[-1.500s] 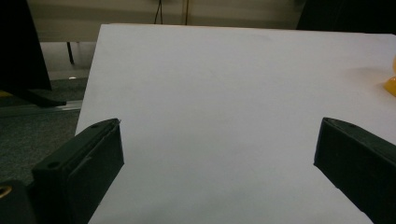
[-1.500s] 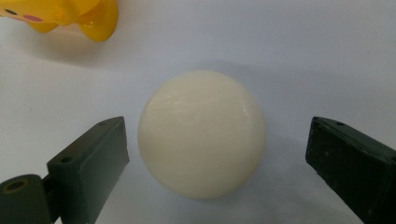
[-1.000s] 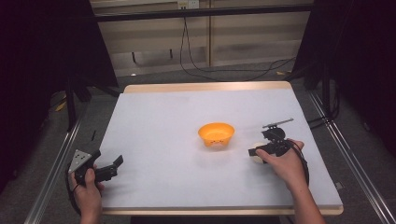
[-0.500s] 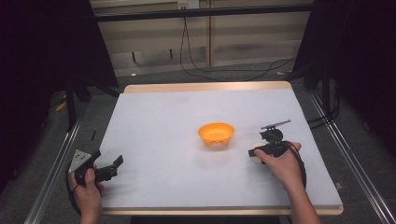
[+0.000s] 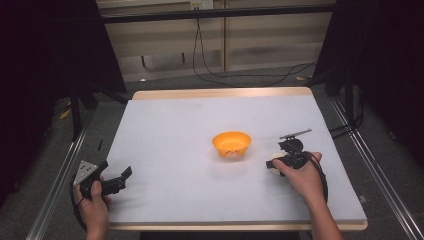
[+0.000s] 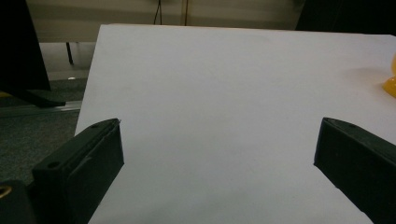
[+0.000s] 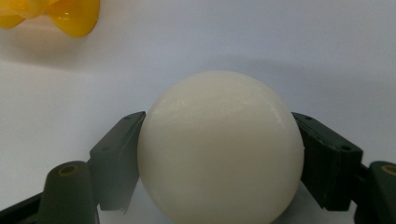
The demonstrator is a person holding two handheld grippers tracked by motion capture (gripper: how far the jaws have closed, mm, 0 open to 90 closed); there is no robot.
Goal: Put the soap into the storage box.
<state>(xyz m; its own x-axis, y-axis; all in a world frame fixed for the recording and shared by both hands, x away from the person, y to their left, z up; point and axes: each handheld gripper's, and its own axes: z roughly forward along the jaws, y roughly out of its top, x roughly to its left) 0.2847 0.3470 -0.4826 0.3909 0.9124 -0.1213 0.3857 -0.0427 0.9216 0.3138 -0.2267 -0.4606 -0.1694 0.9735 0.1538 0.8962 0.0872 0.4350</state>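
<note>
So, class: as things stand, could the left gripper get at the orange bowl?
Probably yes. The left gripper is open with nothing between its jaws, and bare white table lies between it and the orange bowl. The right gripper is shut on the white ball, beside the bowl.

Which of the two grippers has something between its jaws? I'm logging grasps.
The right gripper: its jaws press both sides of a white ball. The left gripper stands open over bare table.
</note>
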